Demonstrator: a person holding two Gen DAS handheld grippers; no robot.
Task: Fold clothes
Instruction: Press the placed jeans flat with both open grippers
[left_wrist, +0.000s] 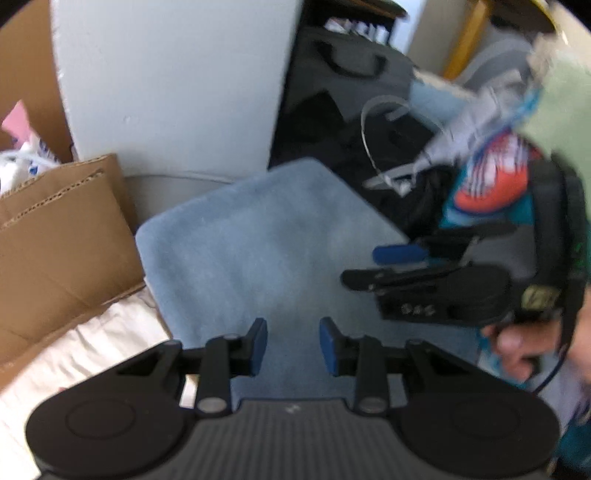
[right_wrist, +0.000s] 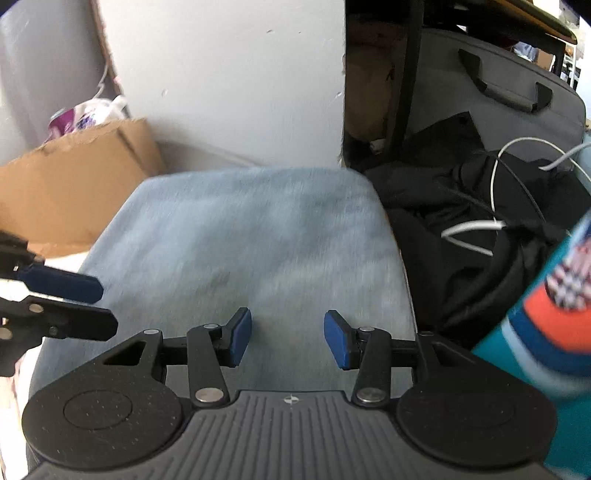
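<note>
The pale blue fleece cloth (right_wrist: 243, 236) lies folded flat, a neat rectangle, beside the brown cardboard box (right_wrist: 74, 192) — left tool (left_wrist: 293, 345) and right tool (right_wrist: 288, 341) both gape empty above it; other clothes likely remain.

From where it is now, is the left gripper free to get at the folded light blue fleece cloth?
Probably yes. The left gripper hangs open right over the folded light blue fleece cloth, nothing between them; the right gripper sits off to the side.
</note>
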